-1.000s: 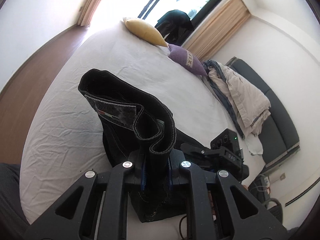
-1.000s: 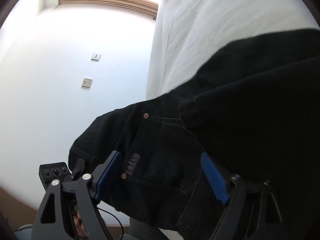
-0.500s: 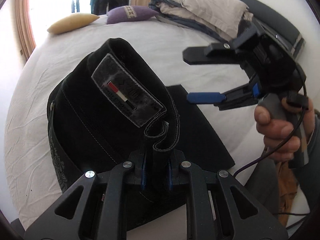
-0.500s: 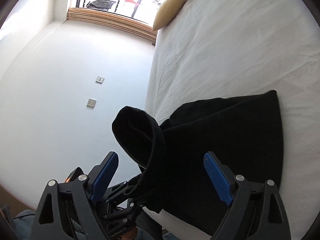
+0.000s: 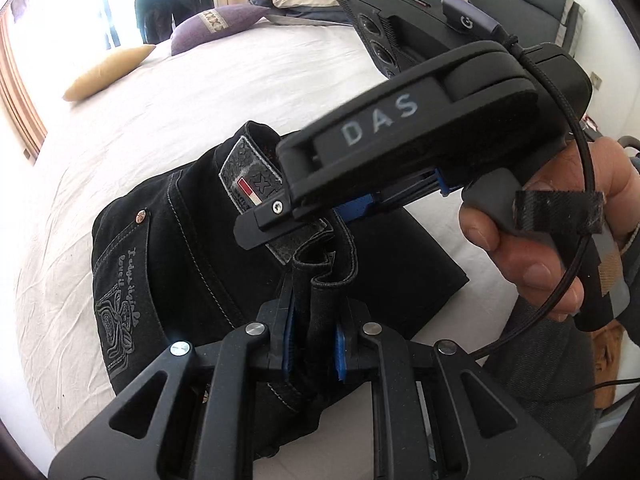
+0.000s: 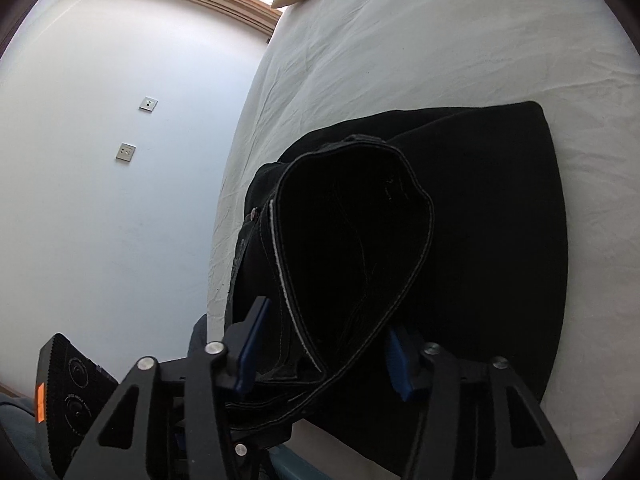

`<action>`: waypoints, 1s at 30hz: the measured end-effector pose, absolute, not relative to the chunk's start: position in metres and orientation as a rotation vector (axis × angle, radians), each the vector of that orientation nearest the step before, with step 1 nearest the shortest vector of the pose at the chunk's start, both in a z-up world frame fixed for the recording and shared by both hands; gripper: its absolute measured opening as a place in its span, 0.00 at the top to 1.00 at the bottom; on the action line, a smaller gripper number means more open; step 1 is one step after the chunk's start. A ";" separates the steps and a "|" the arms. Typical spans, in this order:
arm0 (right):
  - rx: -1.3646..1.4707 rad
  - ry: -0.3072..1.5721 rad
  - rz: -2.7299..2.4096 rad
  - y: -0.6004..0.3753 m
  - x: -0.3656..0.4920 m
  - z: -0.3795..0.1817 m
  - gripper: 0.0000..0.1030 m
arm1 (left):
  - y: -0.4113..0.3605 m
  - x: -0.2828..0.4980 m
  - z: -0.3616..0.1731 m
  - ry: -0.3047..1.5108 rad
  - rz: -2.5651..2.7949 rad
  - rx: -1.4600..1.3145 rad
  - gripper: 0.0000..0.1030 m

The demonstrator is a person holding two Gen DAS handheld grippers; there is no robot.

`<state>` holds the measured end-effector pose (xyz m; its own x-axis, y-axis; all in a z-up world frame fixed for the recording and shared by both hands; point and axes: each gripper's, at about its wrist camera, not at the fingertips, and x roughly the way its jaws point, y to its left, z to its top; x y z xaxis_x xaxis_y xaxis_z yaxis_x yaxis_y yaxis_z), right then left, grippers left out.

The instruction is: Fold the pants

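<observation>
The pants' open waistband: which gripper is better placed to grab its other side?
Right. The right gripper already has the waistband between its jaws, which have just been closing. The left gripper is shut on the pants.

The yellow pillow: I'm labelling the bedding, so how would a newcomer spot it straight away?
Start at the white bed and go to its far end by the bright window. The yellow pillow lies there beside a purple cushion; it is plain, pale yellow and tapered, while its neighbour is purple with a patterned band.
</observation>
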<state>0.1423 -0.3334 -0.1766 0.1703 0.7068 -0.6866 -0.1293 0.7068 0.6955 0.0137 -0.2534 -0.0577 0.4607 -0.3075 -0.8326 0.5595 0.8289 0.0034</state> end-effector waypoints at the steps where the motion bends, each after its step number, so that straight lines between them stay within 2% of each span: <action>1: 0.543 1.271 0.627 -0.334 0.143 -0.176 0.61 | -0.255 0.016 -0.058 0.952 -0.542 0.292 0.87; 3: 0.535 1.261 0.620 -0.347 0.133 -0.174 0.71 | -0.255 0.012 -0.055 0.946 -0.543 0.287 0.87; 6: 0.508 1.232 0.622 -0.344 0.131 -0.169 0.82 | -0.253 0.012 -0.055 0.947 -0.546 0.280 0.87; 12: 0.513 1.176 0.642 -0.357 0.132 -0.153 0.83 | -0.242 0.023 -0.049 0.929 -0.564 0.254 0.87; 17: 0.520 1.171 0.628 -0.368 0.136 -0.152 0.83 | -0.266 0.019 -0.053 0.915 -0.592 0.284 0.87; 30: 0.642 1.200 0.545 -0.397 0.131 -0.210 0.84 | -0.295 0.021 -0.104 0.988 -0.642 0.326 0.86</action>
<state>0.1310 -0.3971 -0.2105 0.2764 0.6908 -0.6681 -0.0490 0.7044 0.7081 0.0208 -0.2949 -0.1041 0.3880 -0.3517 -0.8519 0.6353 0.7717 -0.0293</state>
